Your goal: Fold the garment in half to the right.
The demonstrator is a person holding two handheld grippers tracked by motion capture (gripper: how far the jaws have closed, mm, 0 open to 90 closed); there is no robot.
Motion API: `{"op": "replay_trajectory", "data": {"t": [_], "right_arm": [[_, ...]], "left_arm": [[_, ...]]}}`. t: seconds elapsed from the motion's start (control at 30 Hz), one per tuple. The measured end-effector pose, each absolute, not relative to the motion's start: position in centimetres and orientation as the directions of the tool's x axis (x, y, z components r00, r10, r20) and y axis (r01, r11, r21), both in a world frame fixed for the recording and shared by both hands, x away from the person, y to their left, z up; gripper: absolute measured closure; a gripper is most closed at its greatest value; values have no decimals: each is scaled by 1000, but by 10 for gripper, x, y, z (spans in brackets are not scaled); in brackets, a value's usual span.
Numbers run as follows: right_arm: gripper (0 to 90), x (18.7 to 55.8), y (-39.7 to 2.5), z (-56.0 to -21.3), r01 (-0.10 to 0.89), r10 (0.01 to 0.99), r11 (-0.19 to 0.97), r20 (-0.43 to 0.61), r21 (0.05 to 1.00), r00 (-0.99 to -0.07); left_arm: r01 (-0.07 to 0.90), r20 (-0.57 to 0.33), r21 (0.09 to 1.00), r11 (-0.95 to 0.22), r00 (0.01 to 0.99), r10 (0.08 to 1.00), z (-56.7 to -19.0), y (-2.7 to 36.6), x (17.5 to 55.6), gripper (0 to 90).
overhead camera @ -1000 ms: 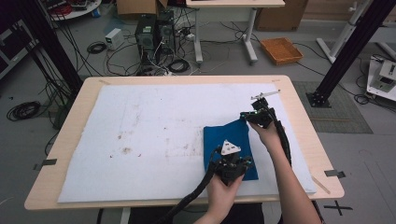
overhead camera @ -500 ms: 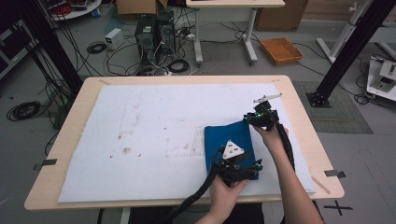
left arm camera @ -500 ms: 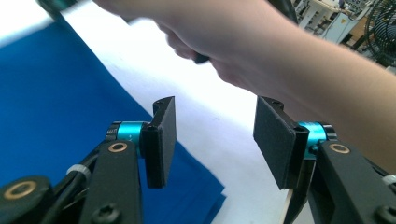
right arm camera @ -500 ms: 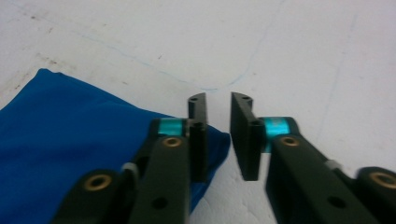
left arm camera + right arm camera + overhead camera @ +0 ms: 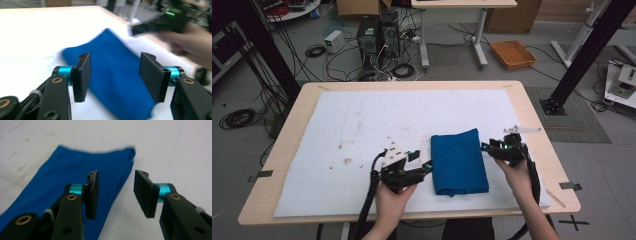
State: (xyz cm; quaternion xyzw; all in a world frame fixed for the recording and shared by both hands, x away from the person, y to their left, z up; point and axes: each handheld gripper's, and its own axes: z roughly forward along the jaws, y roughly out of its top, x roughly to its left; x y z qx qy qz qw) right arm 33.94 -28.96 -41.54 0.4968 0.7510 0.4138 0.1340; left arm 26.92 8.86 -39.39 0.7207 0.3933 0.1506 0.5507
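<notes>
Now both grippers stand clear of the blue cloth (image 5: 459, 161), which lies folded flat on the white mat (image 5: 362, 125) near the table's right half. Left gripper (image 5: 428, 166) sits just beside the cloth's left edge, jaws wide apart with nothing between them, the cloth lying ahead of them (blurred) in its own view. Right gripper (image 5: 484, 146) hovers by the right edge, jaws apart too, the folded edge just beyond them. A second ago both were over the cloth, left at its near end; they've since pulled out sideways.
</notes>
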Motion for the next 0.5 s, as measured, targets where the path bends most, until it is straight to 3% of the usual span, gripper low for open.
{"op": "replay_trajectory", "data": {"t": [0.3, 0.4, 0.5], "right_arm": [[588, 279, -298, -442, 690, 821, 97, 334, 717, -463], [800, 270, -295, -450, 687, 809, 142, 316, 712, -495], [861, 268, -294, -450, 679, 807, 159, 301, 717, -507]], "left_arm": [[427, -212, 900, -84, 599, 772, -407, 135, 256, 430], [431, -204, 897, -96, 598, 775, -409, 142, 252, 429], [428, -201, 899, -95, 595, 778, -408, 144, 250, 429]]}}
